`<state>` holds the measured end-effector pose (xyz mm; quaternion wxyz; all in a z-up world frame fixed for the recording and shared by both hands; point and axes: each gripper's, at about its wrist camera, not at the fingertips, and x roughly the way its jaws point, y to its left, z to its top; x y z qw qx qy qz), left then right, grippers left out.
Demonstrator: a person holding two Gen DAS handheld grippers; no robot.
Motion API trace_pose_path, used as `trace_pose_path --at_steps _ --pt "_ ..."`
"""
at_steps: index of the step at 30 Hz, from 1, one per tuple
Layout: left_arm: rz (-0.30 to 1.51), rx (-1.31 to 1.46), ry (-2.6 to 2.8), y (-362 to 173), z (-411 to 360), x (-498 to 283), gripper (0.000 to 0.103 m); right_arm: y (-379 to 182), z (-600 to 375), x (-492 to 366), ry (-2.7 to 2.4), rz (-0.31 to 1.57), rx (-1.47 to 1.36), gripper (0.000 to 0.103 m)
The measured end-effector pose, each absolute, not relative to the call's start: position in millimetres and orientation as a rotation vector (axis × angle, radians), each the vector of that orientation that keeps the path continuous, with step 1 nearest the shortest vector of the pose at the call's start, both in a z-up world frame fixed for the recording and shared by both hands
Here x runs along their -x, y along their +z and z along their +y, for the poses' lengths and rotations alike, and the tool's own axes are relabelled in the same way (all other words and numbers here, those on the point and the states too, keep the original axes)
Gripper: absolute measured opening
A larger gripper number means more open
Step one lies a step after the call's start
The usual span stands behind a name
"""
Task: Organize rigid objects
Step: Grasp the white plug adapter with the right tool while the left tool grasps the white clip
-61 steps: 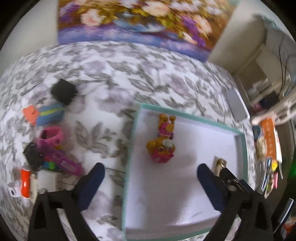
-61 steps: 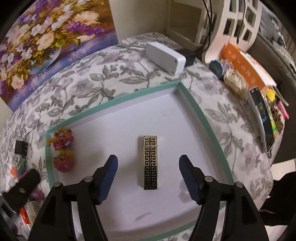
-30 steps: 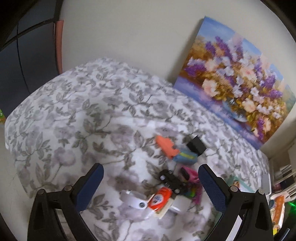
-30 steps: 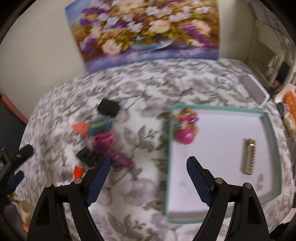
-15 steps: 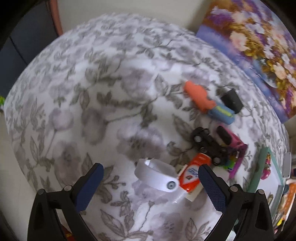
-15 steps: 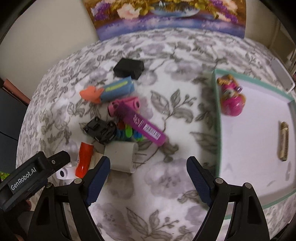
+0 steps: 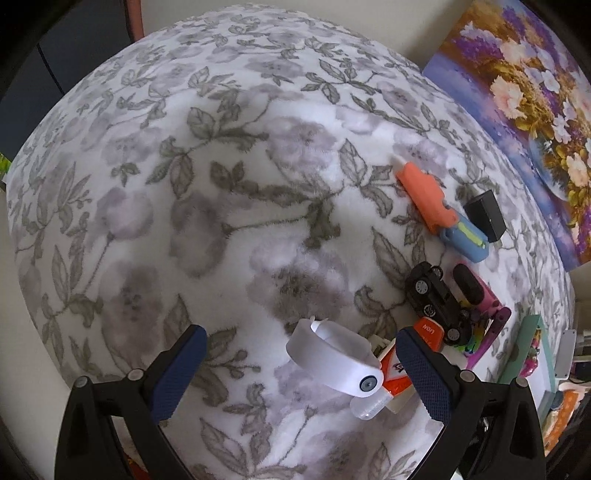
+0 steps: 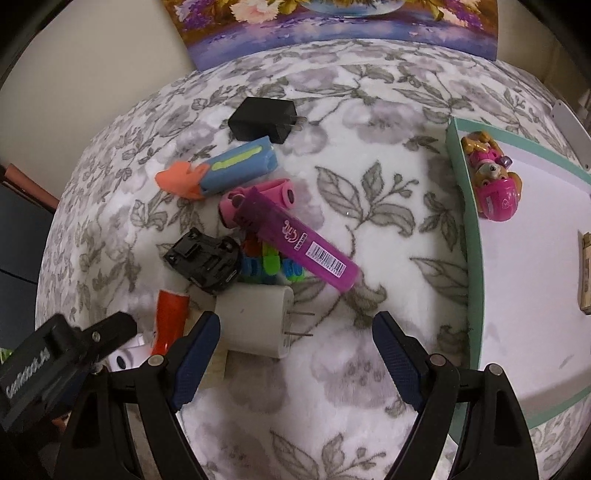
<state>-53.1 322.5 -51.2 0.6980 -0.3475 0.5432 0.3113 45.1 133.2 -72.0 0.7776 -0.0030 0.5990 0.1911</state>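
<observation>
Right wrist: floral fleece cover [image 8: 369, 122], painting [image 8: 332, 22].

left hand-held gripper [image 7: 301, 360]: jaws wide | right hand-held gripper [image 8: 295, 347]: jaws wide

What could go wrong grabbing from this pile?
The left gripper, open, frames the white ring, which leans on the orange tube; closing may drag both. The right gripper, open, is near the white charger, whose prongs could snag the plush cloth.
</observation>
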Motion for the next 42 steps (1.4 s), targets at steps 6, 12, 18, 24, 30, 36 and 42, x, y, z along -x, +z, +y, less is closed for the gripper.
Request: trace_pose_path --at_steps 6,12,18,24,30,36,42 --pt "1.22 0.789 0.671 -55.7 320.0 51.8 0.097 -73.2 136.2 -47.0 0.407 1.292 0.019 0.085" --pt "1.199 0.826 0.64 -54.9 319.0 54.2 0.077 -73.1 136.3 -47.0 0.407 1.289 0.021 0.085" --pt "1.188 0.859 0.601 -57.3 316.7 55.2 0.058 -74.8 136.3 -48.7 0.414 1.291 -0.001 0.085" --pt "1.186 0.852 0.597 -58.1 315.9 53.1 0.057 -75.6 139.7 -50.2 0.417 1.275 -0.004 0.085" --pt "1.179 0.857 0.606 -58.5 316.6 56.4 0.057 -78.8 145.3 -50.1 0.433 1.268 0.01 0.085" --pt "1.173 0.859 0.624 -58.3 318.8 60.2 0.057 -76.0 143.9 -47.9 0.423 1.256 0.047 0.085" --pt "1.17 0.867 0.632 -59.9 317.8 59.4 0.057 -71.5 133.8 -46.8 0.381 1.273 0.098 0.085"
